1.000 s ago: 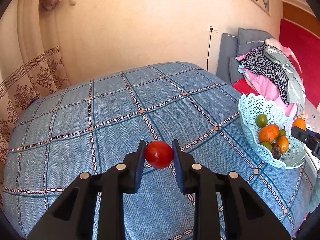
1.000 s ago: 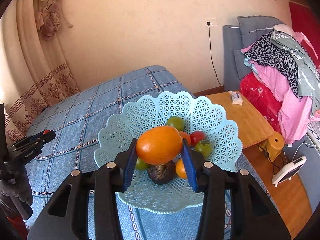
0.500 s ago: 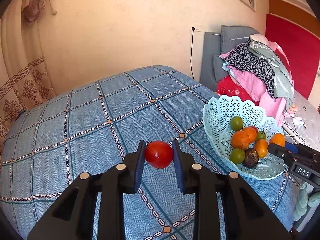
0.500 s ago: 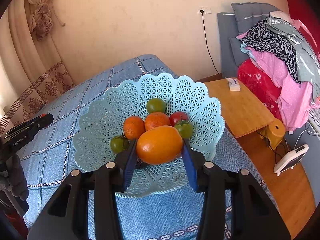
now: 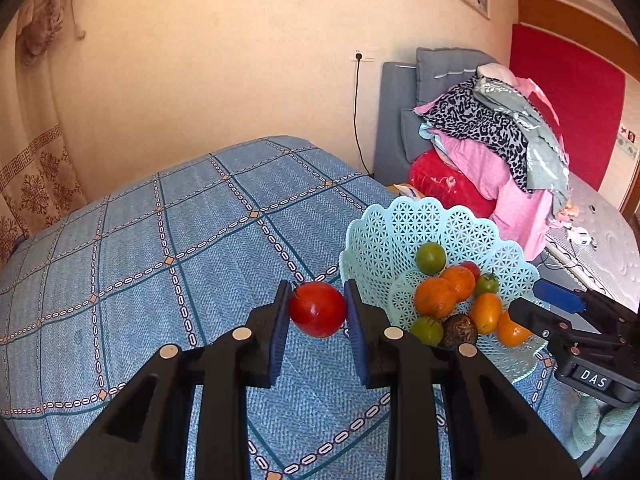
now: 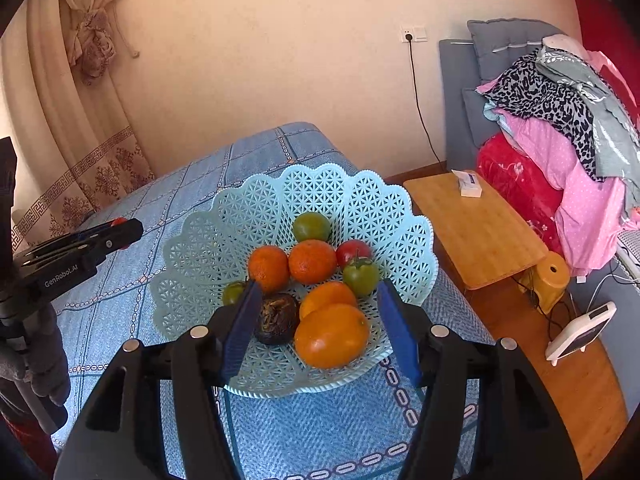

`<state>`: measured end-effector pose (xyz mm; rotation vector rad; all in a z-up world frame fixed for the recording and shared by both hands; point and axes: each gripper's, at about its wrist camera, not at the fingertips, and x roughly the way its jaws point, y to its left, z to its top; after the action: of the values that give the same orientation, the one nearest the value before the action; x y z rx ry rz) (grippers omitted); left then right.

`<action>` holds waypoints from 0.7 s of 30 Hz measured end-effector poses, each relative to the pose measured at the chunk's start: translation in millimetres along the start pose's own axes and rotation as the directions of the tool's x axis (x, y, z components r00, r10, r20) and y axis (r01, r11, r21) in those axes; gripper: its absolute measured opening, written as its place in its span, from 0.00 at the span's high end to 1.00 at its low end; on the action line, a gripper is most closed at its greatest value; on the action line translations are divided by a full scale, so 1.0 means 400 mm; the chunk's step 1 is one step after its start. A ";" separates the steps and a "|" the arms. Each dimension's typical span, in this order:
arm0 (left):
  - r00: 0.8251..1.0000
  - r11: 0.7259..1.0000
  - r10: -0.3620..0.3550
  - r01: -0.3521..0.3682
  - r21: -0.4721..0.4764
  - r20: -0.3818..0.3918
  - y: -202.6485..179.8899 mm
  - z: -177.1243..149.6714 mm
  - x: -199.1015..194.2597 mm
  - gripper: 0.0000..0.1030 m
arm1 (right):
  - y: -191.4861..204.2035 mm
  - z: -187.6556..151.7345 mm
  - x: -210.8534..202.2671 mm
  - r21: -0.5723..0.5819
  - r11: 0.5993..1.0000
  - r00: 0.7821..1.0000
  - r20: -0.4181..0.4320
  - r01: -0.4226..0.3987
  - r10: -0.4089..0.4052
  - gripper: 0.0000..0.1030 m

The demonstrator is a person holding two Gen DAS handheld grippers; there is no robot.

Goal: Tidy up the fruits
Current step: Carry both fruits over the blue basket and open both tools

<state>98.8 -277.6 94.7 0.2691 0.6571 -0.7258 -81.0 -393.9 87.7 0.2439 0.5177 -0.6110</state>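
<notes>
On the blue bed, left tongs (image 5: 317,312) clamp a glossy red tomato (image 5: 318,309); right tongs (image 6: 318,330) are opening, pads clear of an orange fruit (image 6: 331,335).

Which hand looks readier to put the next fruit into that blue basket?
Left. Its tongs grip a red tomato beside the basket; the right tongs are opening, empty, their orange fruit already in it.

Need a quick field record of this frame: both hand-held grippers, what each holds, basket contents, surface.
left hand-held gripper: shut on red tomato, held above the bedspread beside the basket
right hand-held gripper: jaws opening, pads clear of the large orange fruit, which lies in the basket between them
basket: pale blue lattice, holds orange, green, red and one dark fruit
surface: blue checked bedspread
</notes>
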 end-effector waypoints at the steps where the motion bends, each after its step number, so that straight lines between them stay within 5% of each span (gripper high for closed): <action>1: 1.000 1.000 -0.004 0.004 0.002 0.000 -0.004 0.001 0.002 0.74 | -0.001 0.001 -0.003 0.001 1.000 1.000 0.005 0.004 -0.004 0.40; 21: 0.996 0.991 -0.090 0.090 0.097 -0.012 -0.125 0.001 0.038 0.74 | -0.016 0.012 -0.023 0.036 0.998 0.997 0.064 0.047 -0.049 0.34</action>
<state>73.0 -321.8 85.0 0.3333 0.6456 -0.8449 -89.6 -396.4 96.0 0.2438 0.4519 -0.6729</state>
